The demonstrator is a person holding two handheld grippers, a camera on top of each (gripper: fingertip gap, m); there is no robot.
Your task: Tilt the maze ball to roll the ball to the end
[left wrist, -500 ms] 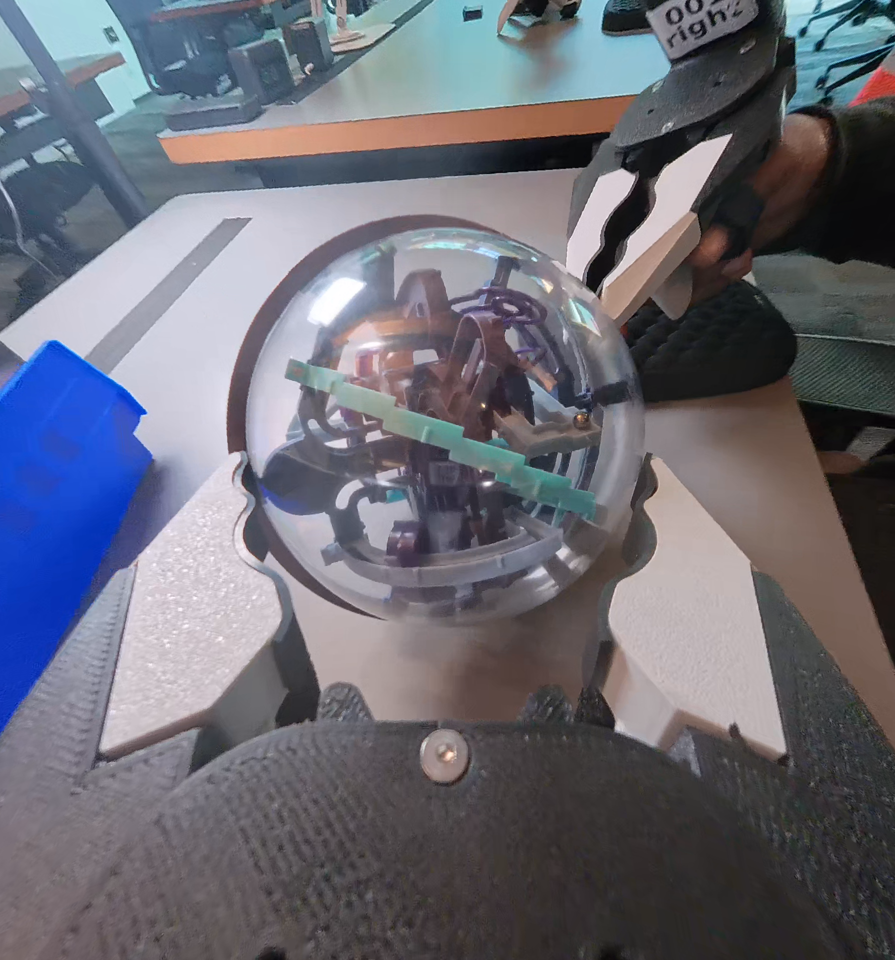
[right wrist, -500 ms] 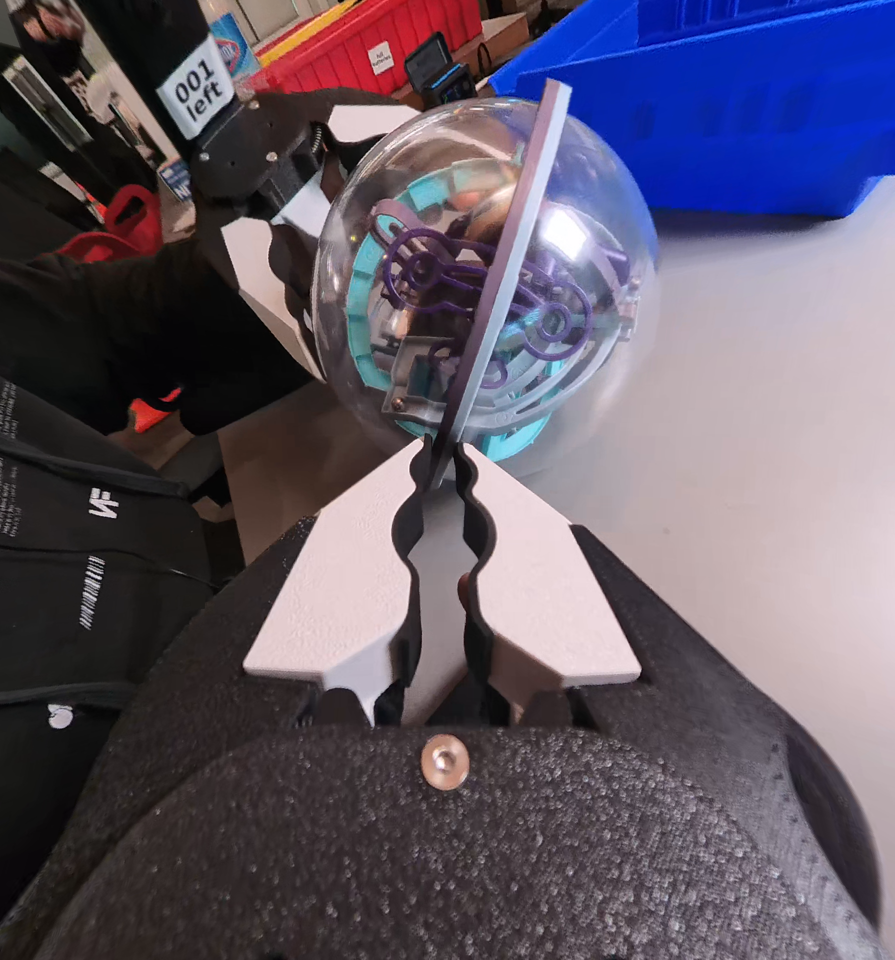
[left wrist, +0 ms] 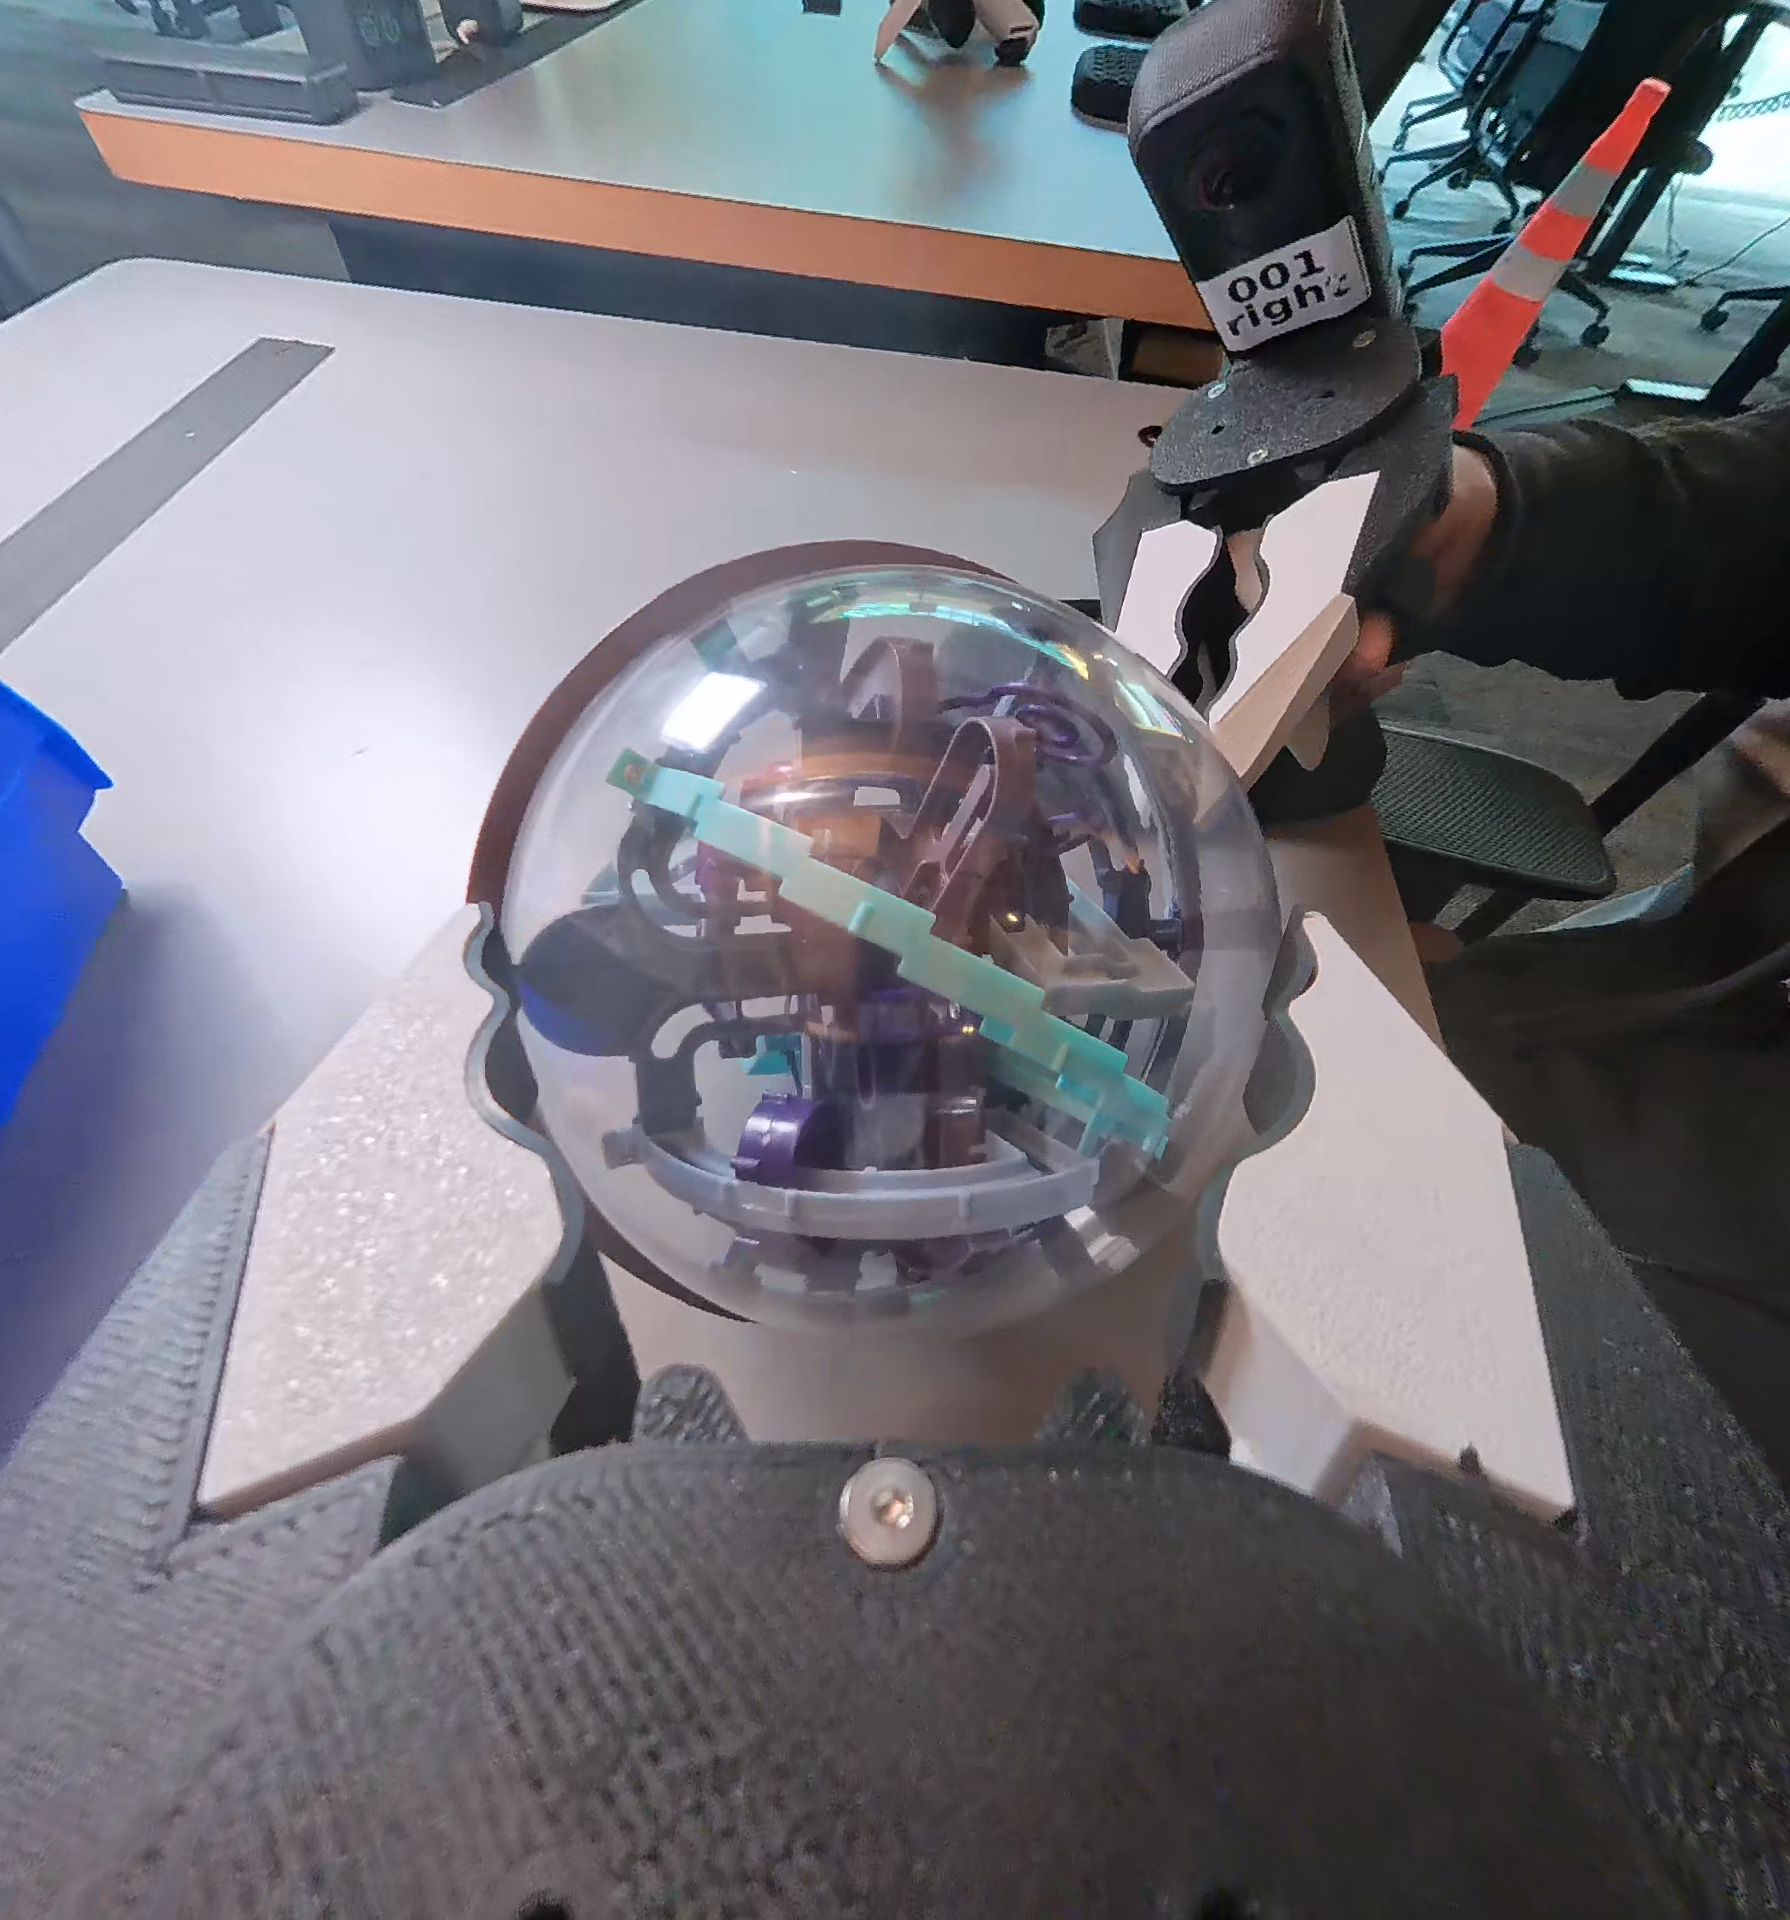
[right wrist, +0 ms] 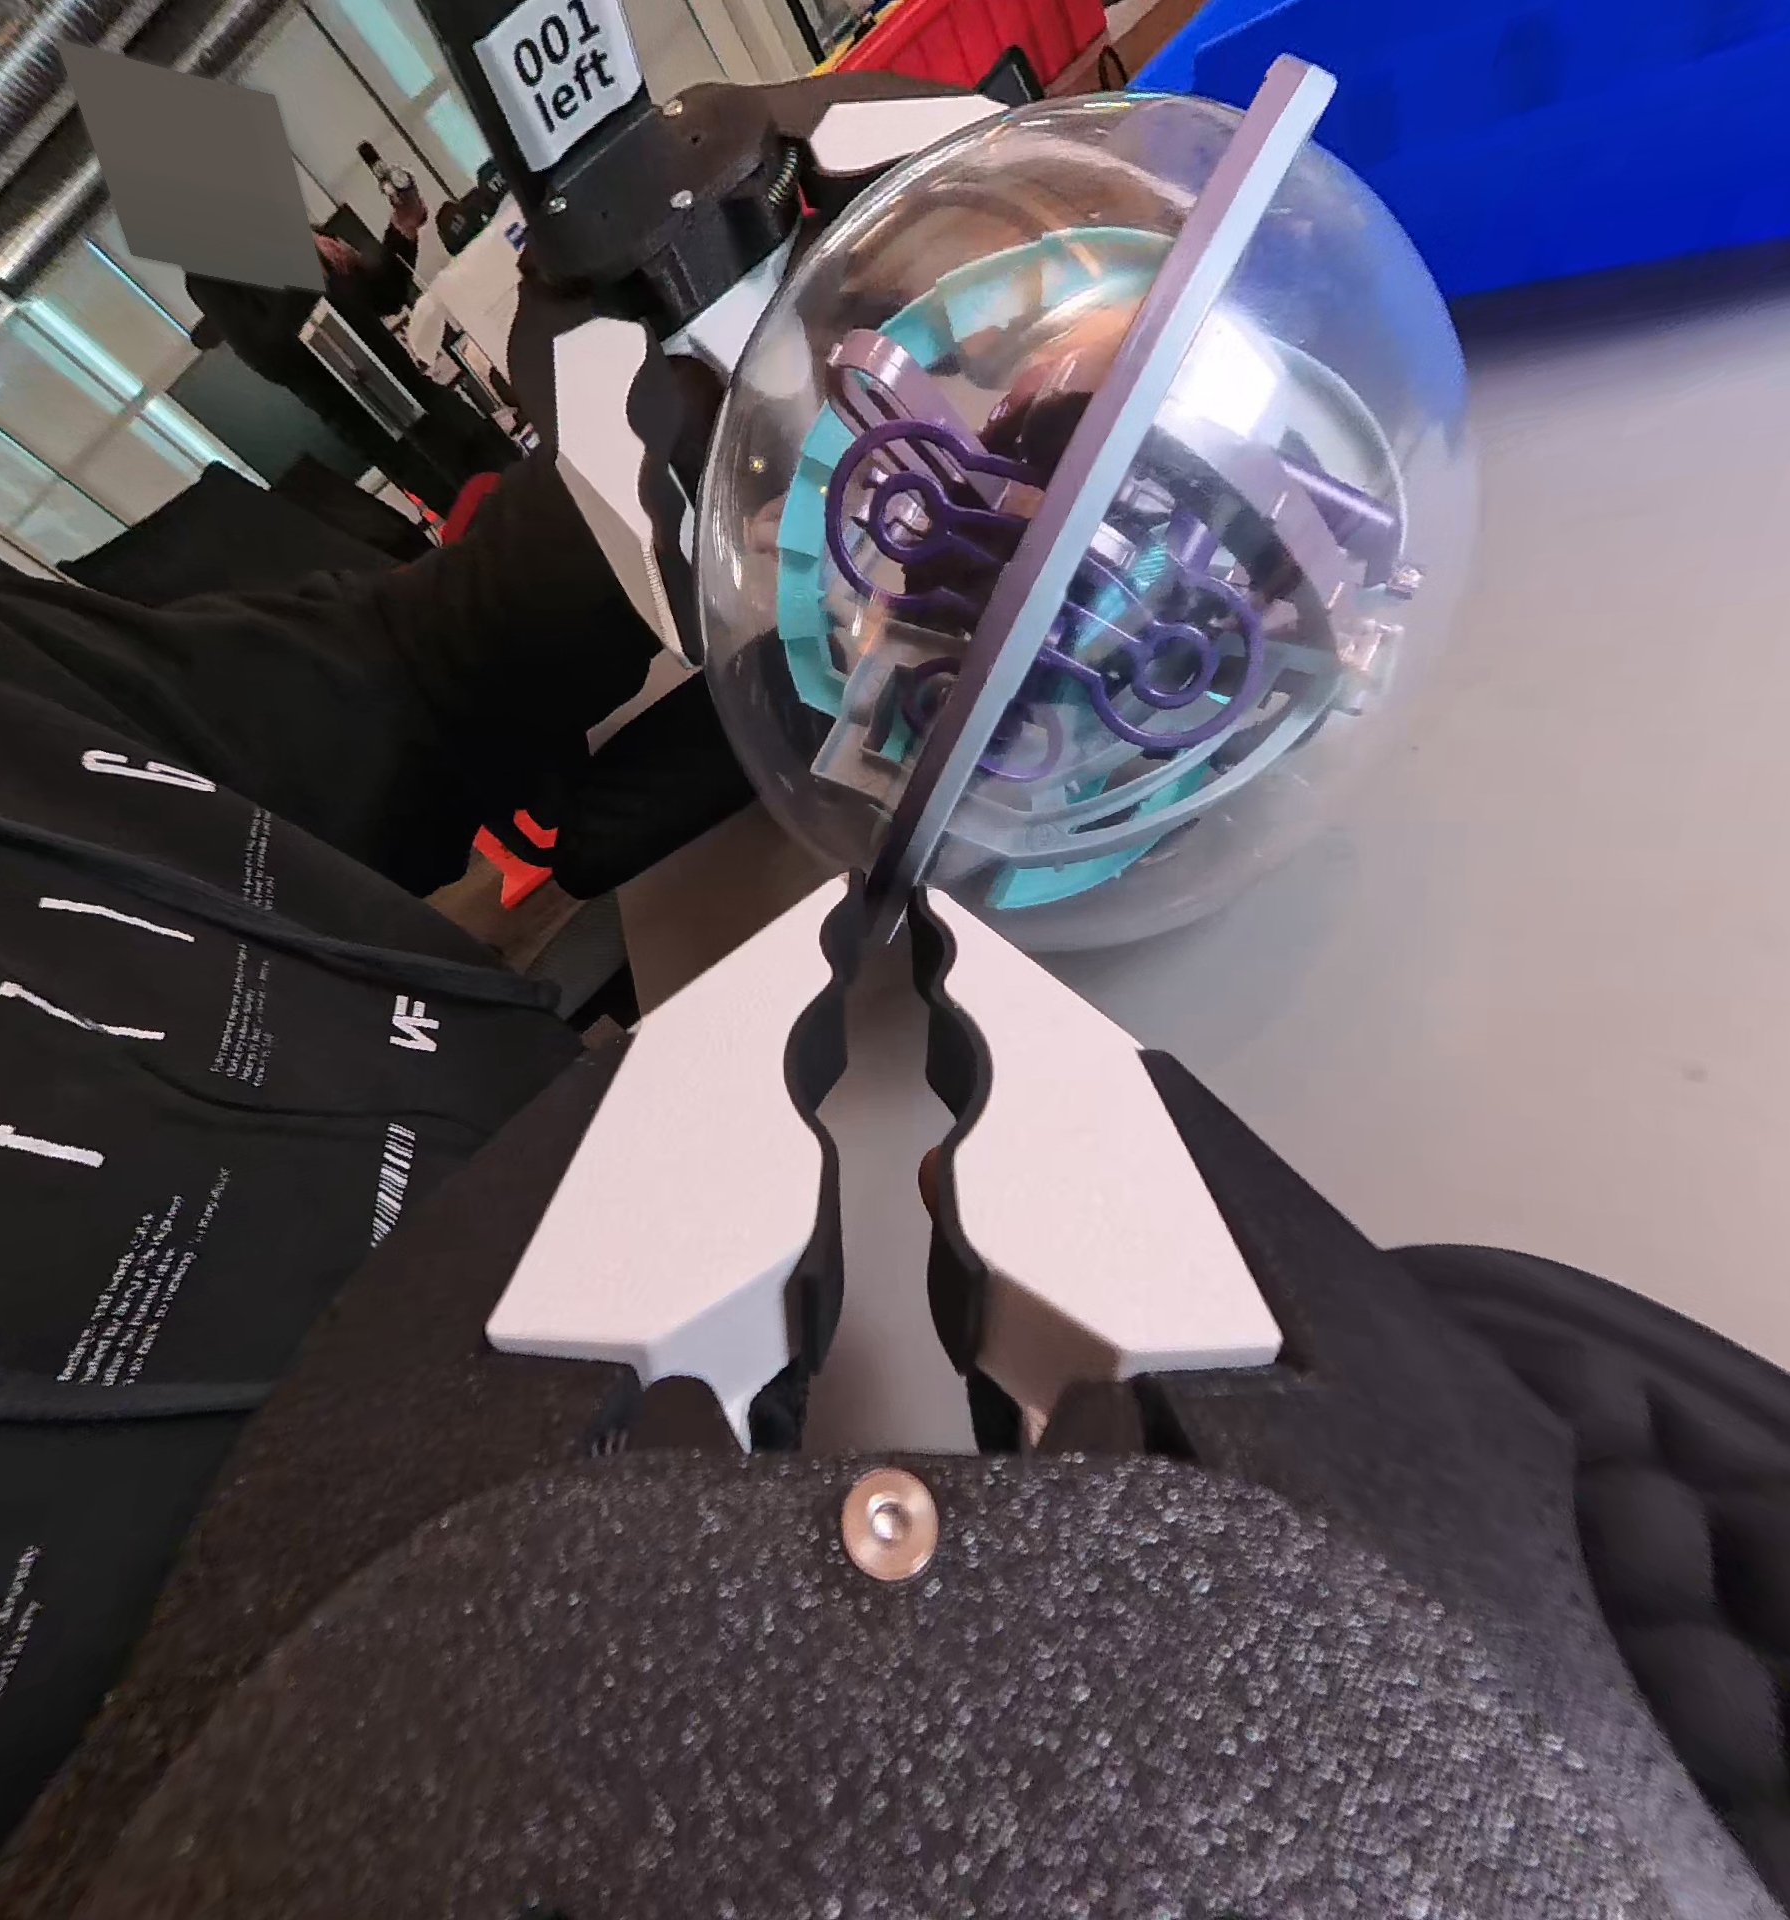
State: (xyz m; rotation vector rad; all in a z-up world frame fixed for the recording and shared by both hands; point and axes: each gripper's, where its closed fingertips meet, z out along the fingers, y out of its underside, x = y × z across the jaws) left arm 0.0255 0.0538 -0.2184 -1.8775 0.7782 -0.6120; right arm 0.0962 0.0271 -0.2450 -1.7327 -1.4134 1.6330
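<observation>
The maze ball (left wrist: 870,935) is a clear sphere with teal, purple, brown and grey tracks inside and a thin dark ring (left wrist: 558,727) around its middle. It is lifted above the grey table (left wrist: 455,468). My left gripper (left wrist: 891,920) spans it wide, with both pads pressed on the sphere's sides. My right gripper (right wrist: 880,914) is shut on the edge of the ring (right wrist: 1130,468), below the ball (right wrist: 1078,520). The right gripper also shows in the left wrist view (left wrist: 1208,644), at the ball's upper right. A left finger (right wrist: 600,447) shows behind the ball in the right wrist view.
A blue bin (left wrist: 8,935) stands at the left of the table and also shows in the right wrist view (right wrist: 1545,156). A second table with an orange edge (left wrist: 662,208) is behind. An orange cone (left wrist: 1556,229) and a black chair (left wrist: 1473,831) are at the right.
Both grippers have kept their hold and turned the ball. The teal track now slopes more steeply, the ring leans further over in the right wrist view, and the right gripper stands higher in the left wrist view.
</observation>
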